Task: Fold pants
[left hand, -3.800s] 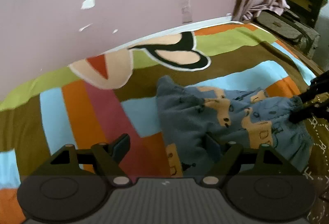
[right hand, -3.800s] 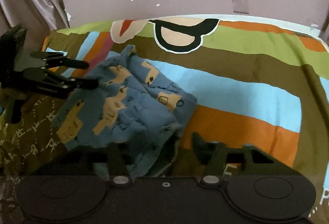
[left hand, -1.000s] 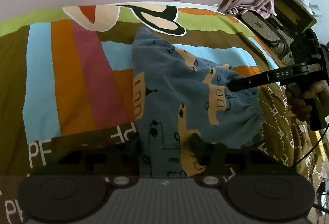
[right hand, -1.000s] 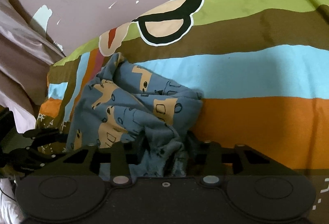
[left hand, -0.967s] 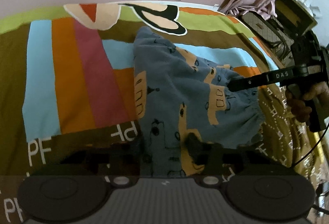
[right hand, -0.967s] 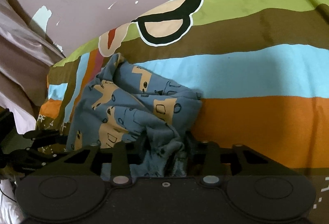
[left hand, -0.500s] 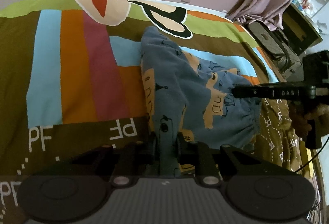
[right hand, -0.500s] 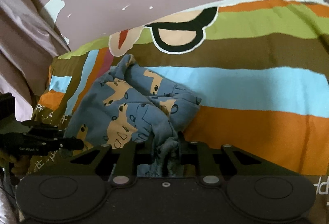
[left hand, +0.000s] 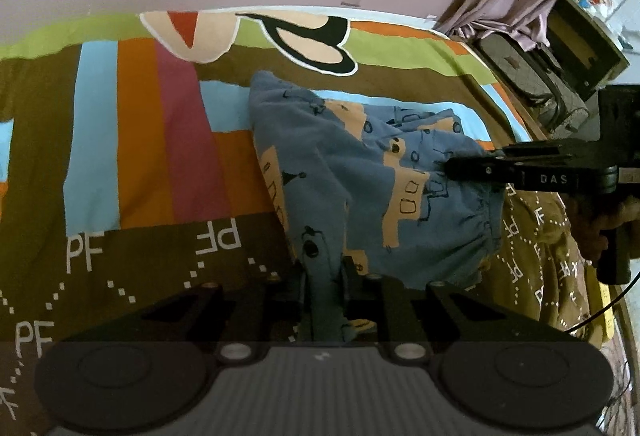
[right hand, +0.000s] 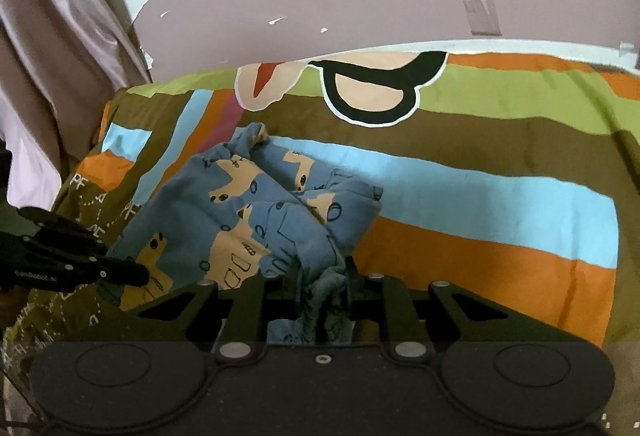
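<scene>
Both tools clench the pants (left hand: 360, 176): our left tool (left hand: 323, 290) and right tool (right hand: 322, 286) each bite bunched waistband cloth that buries their fingertips; the bedspread (left hand: 132, 156) lies beneath.

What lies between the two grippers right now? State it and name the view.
Only the blue pants: the left gripper and right gripper each clamp an edge, and bunched fabric spans the stretch between them. The left wrist view shows it best.

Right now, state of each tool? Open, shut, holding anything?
Left tool: shut on the blue pants, pinching an edge near the waistband.
Right tool: shut on the pants, bunched fabric between its fingers.
</scene>
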